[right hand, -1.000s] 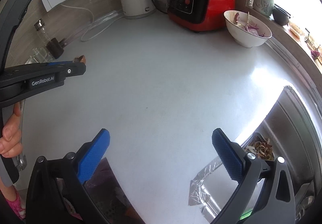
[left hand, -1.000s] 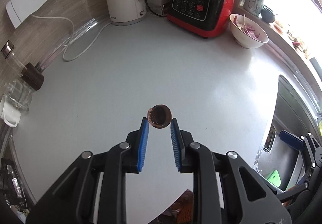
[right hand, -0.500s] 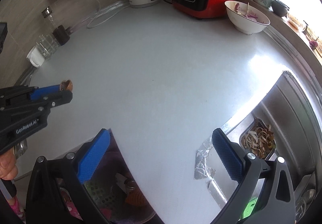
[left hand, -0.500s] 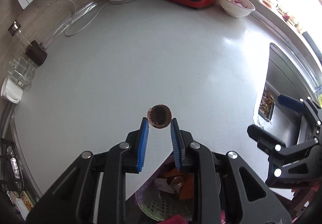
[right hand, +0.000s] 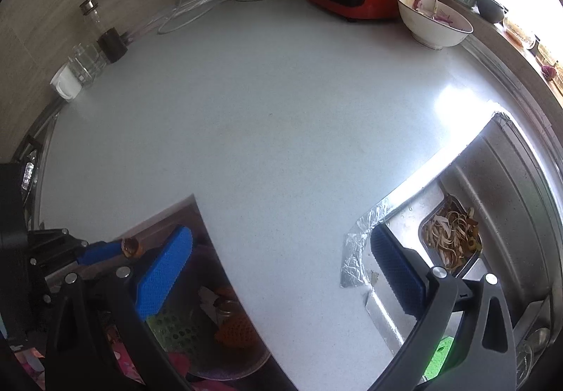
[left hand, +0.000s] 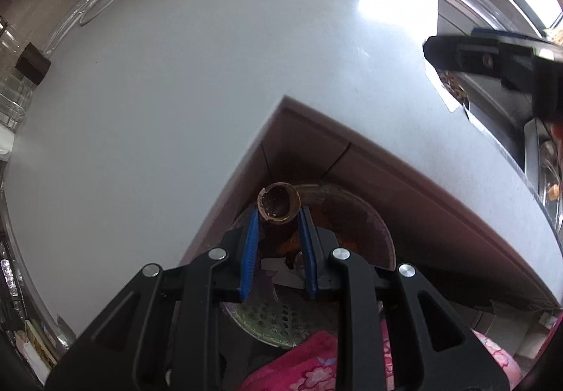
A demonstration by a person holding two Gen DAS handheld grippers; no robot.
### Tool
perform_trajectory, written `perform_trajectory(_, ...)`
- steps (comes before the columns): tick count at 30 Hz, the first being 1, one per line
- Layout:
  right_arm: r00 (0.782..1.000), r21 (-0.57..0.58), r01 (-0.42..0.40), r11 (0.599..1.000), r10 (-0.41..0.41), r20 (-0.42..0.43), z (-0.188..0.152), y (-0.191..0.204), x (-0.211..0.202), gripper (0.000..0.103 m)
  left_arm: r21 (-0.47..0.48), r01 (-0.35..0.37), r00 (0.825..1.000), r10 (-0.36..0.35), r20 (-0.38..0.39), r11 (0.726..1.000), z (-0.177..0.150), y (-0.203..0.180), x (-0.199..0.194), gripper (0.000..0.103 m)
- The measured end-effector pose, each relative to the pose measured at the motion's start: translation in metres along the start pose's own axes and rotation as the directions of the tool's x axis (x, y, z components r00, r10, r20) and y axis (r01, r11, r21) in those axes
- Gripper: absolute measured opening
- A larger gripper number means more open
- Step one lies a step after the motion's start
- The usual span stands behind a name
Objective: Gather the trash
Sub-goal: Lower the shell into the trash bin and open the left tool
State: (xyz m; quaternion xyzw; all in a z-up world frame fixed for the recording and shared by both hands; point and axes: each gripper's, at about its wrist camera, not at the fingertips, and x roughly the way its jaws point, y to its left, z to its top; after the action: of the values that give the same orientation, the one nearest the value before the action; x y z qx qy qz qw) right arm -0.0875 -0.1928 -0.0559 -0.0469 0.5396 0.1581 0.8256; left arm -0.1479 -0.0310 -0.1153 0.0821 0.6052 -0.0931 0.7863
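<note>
Left wrist view shows the left gripper clamped on a small brown shell, which sits between the blue pads. The shell hangs past the edge of the white counter, above a round bin that has scraps inside. In the right wrist view, the right gripper is spread wide with nothing in it, above the counter corner and near the sink.
</note>
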Motion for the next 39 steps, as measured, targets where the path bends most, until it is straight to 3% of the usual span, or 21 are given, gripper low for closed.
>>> perform_trajectory(12,1.0,-0.012,0.007,1.0,-0.007,-0.005,-0.009,-0.002,-0.004,0.101,0.114,0.0,0.99,0.015,-0.137,0.993,-0.058,-0.027,0.061,0.023)
perform_trajectory(25,1.0,-0.034,0.013,0.999,-0.013,-0.024,-0.014,-0.004,-0.003,0.101,0.161,0.053,0.97,-0.012,-0.245,0.986,-0.082,-0.04,0.123,0.023)
perform_trajectory(39,0.999,-0.029,0.011,1.0,-0.012,-0.037,-0.017,-0.012,0.002,0.101,0.173,0.04,0.946,0.018,-0.324,0.984,-0.094,-0.049,0.156,0.024)
